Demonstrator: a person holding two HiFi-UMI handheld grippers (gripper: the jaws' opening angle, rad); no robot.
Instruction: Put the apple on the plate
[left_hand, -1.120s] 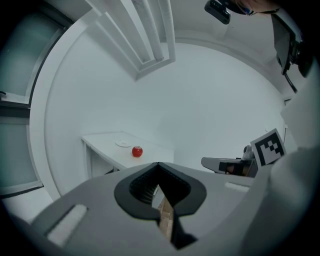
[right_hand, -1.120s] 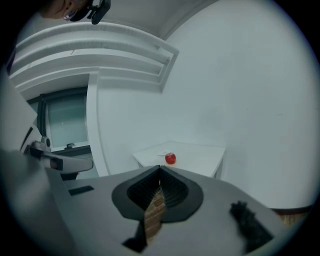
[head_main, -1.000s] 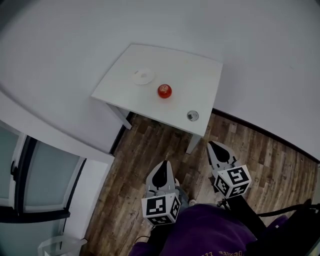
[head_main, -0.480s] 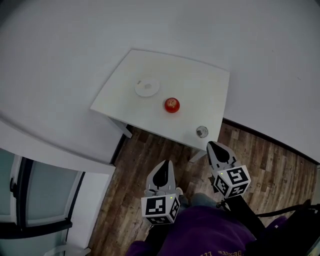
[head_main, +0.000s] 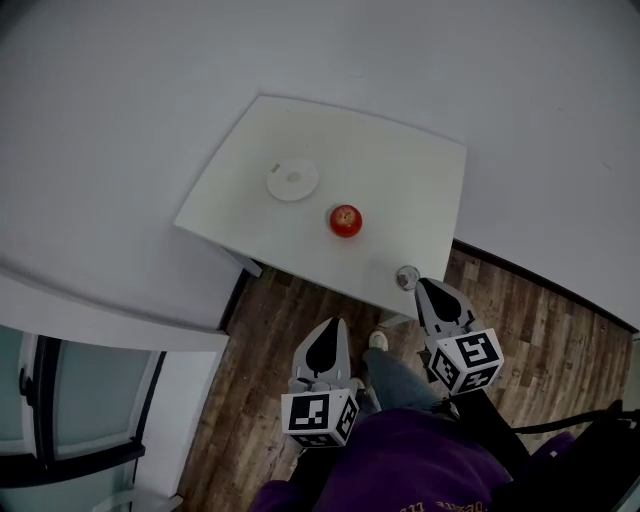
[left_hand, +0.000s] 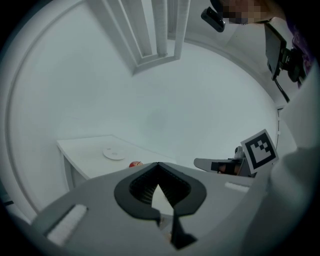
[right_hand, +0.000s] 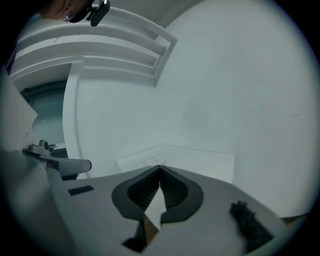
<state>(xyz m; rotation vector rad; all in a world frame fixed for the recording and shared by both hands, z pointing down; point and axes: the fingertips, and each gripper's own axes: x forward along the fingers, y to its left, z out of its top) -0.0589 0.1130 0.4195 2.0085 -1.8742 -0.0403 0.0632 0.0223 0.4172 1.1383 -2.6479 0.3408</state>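
A red apple sits on the white table, right of and a little nearer than the small white plate. Both grippers hang over the wooden floor, short of the table's near edge. My left gripper is shut and empty, below the apple in the head view. My right gripper is shut and empty too, its tip close to the table's near right corner. In the left gripper view the plate and the apple lie ahead beyond the shut jaws. The right gripper view shows the plate just above its shut jaws.
A small round cup-like object stands at the table's near right corner, next to the right gripper's tip. White walls stand behind and left of the table. A dark-framed glass panel is at the lower left. My shoe is on the wood floor.
The table, plate and apple have drawn closer in the head view as I walked forward. Both grippers have neared the table's front edge. A leg and shoe have come into sight.
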